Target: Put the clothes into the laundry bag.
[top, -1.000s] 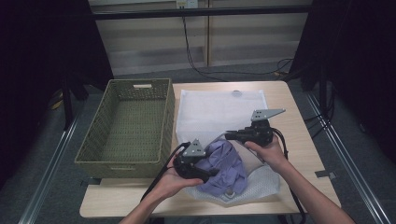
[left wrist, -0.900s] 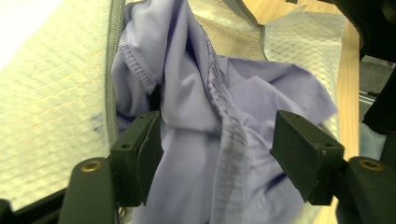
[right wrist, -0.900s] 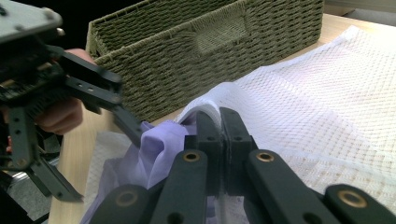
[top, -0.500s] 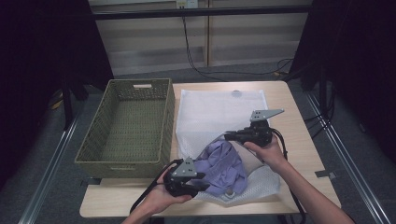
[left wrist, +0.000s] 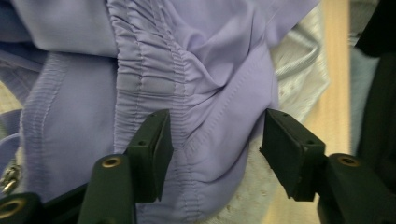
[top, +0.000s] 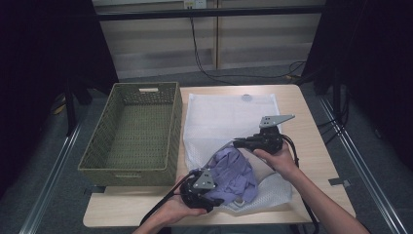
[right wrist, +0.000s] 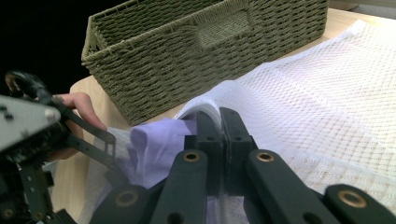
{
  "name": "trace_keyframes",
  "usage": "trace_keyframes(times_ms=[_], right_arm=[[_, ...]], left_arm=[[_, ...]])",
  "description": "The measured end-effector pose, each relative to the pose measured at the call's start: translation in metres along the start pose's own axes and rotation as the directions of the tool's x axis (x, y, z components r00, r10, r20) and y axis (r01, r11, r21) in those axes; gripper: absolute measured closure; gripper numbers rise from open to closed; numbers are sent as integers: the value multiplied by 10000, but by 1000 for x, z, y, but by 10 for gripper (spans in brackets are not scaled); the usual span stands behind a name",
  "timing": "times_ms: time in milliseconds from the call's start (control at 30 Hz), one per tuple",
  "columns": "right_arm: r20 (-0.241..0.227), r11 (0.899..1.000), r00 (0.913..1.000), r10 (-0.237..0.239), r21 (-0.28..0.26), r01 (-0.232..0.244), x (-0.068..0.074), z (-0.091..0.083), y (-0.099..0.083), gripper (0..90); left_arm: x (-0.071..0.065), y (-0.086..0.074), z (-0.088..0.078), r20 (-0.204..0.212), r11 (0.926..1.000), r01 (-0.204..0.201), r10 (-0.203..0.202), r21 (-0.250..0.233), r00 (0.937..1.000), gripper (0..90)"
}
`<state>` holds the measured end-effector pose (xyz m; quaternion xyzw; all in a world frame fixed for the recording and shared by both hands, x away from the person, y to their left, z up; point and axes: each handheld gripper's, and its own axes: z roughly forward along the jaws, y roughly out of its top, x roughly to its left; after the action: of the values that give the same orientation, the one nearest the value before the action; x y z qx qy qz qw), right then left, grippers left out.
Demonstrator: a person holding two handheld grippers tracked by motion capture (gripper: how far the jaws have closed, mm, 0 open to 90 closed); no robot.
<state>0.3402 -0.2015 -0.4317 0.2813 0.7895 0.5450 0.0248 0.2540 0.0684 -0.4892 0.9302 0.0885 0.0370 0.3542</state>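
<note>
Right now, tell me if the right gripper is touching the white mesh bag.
Touching. The right gripper view shows the right gripper shut on the rim of the white mesh bag, lifting its opening above the purple garment.

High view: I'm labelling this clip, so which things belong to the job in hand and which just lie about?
In the job:
- lilac garment, partly inside the bag
- white mesh laundry bag, its edge pinched by the right tongs
- left tongs, open at the garment

Lying about:
- woven basket, beside the bag
- cable on the floor behind the table
</note>
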Motion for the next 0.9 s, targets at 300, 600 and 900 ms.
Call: trace_keyframes(times_ms=[300,600,900], right_arm=[[-28,10000,10000,12,74,-12,0,2,-1,886],[-38,9999,10000,8,127,-8,0,4,-2,886],[-94,9998,9999,110,143,-109,0,4,-2,886]], left_arm=[[4,1,2,-84,9973,732,-732,-33,9973,555],[14,0,3,346,9907,1355,-1351,-97,9902,839],[17,2,-2,518,9793,1981,-1960,-412,9792,887]])
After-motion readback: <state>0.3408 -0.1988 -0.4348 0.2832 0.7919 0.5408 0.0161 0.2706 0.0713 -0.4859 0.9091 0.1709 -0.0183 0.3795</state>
